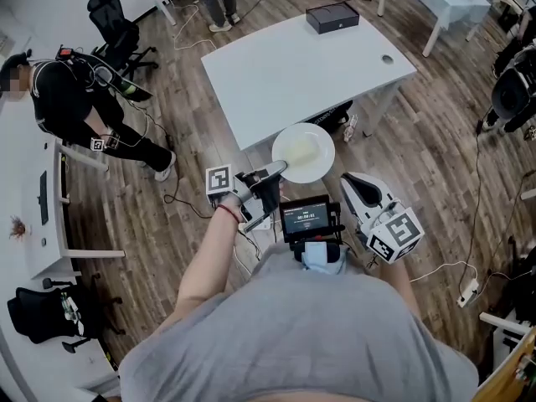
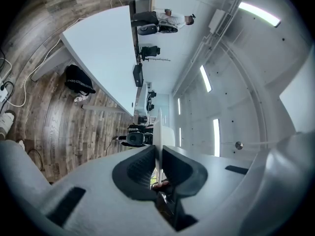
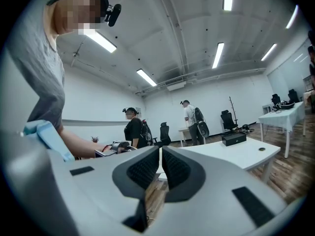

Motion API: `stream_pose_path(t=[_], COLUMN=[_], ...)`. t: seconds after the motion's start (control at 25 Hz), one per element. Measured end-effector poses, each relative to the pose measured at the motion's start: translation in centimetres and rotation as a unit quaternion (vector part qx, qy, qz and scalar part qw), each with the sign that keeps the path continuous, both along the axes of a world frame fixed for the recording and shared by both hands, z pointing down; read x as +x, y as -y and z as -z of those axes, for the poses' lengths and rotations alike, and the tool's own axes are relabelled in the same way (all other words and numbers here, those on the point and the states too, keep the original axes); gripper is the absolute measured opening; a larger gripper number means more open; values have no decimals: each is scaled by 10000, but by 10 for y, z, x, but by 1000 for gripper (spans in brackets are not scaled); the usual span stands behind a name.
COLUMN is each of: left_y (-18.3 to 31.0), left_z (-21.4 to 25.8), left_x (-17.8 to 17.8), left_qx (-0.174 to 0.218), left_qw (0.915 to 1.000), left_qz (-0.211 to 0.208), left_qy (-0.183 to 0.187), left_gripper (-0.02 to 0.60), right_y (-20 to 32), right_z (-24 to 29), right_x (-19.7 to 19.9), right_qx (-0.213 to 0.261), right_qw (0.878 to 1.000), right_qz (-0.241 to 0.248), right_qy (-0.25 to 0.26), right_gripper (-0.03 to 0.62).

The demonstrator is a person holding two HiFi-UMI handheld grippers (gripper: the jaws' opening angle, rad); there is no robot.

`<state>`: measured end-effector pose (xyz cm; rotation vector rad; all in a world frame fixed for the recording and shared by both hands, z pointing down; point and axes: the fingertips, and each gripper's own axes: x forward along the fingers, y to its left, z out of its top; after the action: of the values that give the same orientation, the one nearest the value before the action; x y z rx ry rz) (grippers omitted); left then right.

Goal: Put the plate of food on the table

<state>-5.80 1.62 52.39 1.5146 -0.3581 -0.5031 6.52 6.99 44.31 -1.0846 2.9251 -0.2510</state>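
A round white plate [image 1: 303,153] with pale food on it hangs just off the near edge of the white table [image 1: 285,65], above the wooden floor. My left gripper [image 1: 272,172] is shut on the plate's left rim. In the left gripper view the plate [image 2: 159,127] shows edge-on, pinched between the jaws of the left gripper [image 2: 159,149]. My right gripper [image 1: 350,181] hovers to the right of the plate, apart from it. Its jaws [image 3: 161,149] are shut with nothing held, and the table [image 3: 231,154] lies ahead of them.
A black box [image 1: 332,17] sits at the table's far end, a small hole [image 1: 386,59] near the right corner. A black bag [image 2: 81,80] lies under the table. A person in black [image 1: 79,107], office chairs [image 1: 117,28] and floor cables [image 1: 473,283] surround it.
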Motion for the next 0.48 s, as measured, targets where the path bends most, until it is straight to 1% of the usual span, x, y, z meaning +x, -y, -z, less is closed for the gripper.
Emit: stream_pose_path(t=[0.2,0.32,0.48], left_y=[-4,-8,-15], left_z=[-13,-4,3], left_x=[-1,1,1], left_qx=[-118,-100,-81], left_qw=[9999,9999,9998], left_qz=[67,98,156], left_qy=[25,-47,-110], left_gripper=[34,34,34], right_y=[0,3,1], right_z=[-13,-12,-4], right_x=[-2,-1,6], right_qx=[-90,-89,17], right_qw=[10000,10000,9998], right_qz=[10,-6,-119], right_qy=[-21,-25,141], right_gripper=[32,32,33])
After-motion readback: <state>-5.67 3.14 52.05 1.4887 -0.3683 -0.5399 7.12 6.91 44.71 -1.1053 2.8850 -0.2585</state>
